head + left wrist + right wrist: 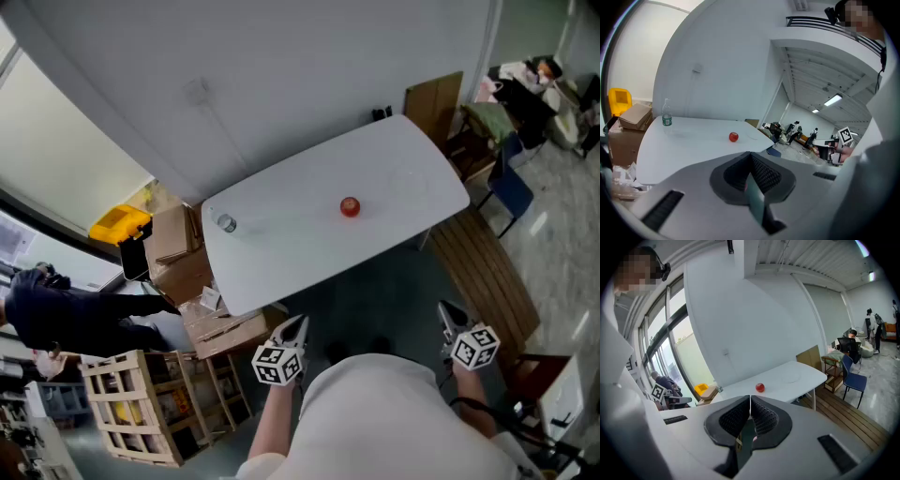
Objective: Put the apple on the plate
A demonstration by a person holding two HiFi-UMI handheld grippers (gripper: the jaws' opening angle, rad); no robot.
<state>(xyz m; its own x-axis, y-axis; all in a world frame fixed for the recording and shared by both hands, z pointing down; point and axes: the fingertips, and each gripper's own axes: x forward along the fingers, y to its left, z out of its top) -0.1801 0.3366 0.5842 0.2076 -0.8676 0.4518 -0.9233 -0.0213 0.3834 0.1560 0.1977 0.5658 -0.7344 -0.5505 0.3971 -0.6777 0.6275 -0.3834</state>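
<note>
A red apple (pixel 350 206) lies near the middle of a white table (pixel 281 262), with a faint white plate (pixel 410 183) to its right toward the table's far end. Both my grippers are held close to my body, short of the table's near edge and well apart from the apple. The left gripper (pixel 298 324) is shut with nothing in it, and so is the right gripper (pixel 446 310). In the left gripper view the apple (pixel 733 137) shows beyond the closed left gripper (pixel 750 155). From the right gripper (pixel 750 397) I see the apple (pixel 760 387) and the plate (pixel 790 378).
A small water bottle (pixel 226 223) stands at the table's left end. Cardboard boxes (pixel 178 253), a yellow bin (pixel 120 225) and a wooden crate (pixel 141 408) crowd the floor at left, beside a seated person (pixel 66 314). A blue chair (pixel 511 187) stands at right.
</note>
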